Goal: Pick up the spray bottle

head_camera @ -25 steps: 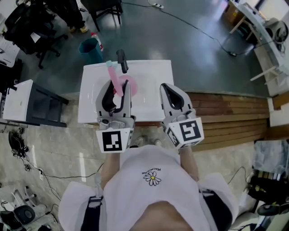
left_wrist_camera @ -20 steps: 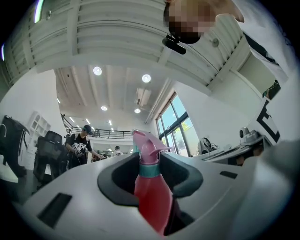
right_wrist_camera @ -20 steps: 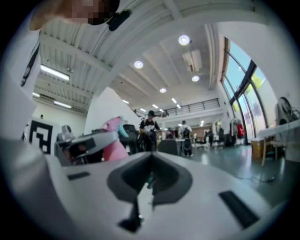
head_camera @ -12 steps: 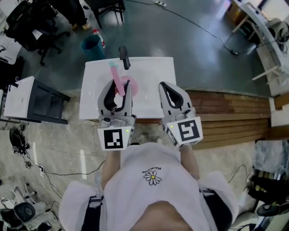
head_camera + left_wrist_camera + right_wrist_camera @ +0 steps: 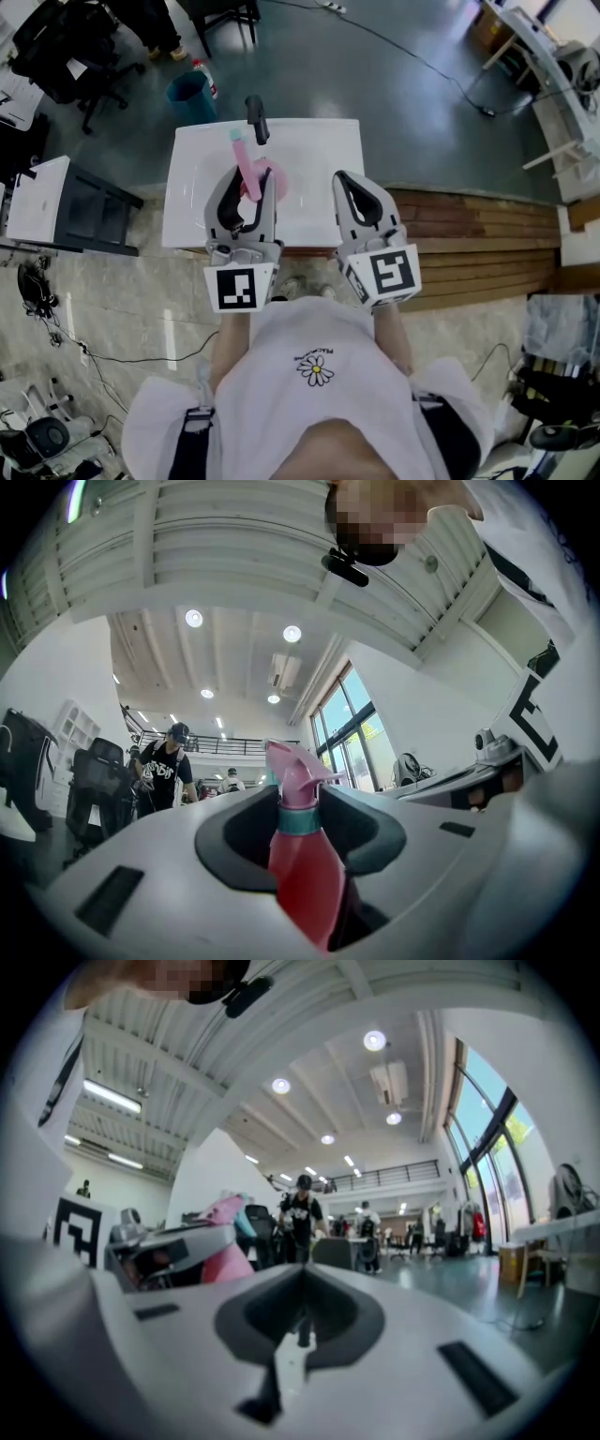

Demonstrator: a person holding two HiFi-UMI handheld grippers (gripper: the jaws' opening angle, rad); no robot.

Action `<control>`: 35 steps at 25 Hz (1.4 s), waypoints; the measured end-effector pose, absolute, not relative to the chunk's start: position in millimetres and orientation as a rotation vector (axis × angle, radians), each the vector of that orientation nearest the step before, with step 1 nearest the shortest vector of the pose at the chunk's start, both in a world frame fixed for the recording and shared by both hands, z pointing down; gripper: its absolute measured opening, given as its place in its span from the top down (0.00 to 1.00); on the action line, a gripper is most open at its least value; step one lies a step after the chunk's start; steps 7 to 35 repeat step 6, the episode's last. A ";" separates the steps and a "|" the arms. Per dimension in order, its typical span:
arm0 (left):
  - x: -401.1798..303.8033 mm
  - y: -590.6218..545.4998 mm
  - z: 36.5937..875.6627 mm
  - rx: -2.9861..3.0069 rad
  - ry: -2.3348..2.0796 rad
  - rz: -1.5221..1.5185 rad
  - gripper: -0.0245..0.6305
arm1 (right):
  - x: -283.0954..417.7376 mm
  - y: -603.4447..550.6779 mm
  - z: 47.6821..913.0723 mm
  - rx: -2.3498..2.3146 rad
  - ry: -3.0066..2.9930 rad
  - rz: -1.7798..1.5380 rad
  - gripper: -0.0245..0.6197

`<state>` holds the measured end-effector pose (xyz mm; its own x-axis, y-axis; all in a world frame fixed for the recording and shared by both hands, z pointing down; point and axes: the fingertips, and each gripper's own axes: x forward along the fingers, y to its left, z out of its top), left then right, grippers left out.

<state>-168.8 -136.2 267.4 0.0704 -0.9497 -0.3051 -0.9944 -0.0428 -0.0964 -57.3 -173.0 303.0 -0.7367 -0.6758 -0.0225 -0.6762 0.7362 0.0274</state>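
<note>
My left gripper (image 5: 246,183) is shut on a pink spray bottle (image 5: 272,178) and holds it in the air above the white table (image 5: 319,169). In the left gripper view the bottle's red-pink body (image 5: 305,878) stands between the jaws, with its teal collar and pink spray head above them. The right gripper (image 5: 350,185) hovers beside it to the right, shut, with nothing between its fingers (image 5: 302,1283). From the right gripper view the pink bottle (image 5: 225,1241) shows at the left inside the other gripper.
A black handled object (image 5: 255,117) lies at the table's far edge. A teal bin (image 5: 190,94) stands on the floor beyond, a white cabinet (image 5: 37,202) at the left, wooden planks (image 5: 487,244) at the right. People stand far off in the hall.
Nothing has visibly moved apart from a slight shift of the head view. The bottle stays in the left gripper.
</note>
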 end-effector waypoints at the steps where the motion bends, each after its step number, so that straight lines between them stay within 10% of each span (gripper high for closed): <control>1: -169.4 -136.5 268.0 -2.072 1.957 0.225 0.73 | -58.6 -173.3 302.9 -1.130 2.917 0.054 0.92; 35: -173.2 -137.1 269.8 -2.064 1.977 0.222 0.73 | -62.0 -175.1 306.9 -1.119 2.931 0.044 0.92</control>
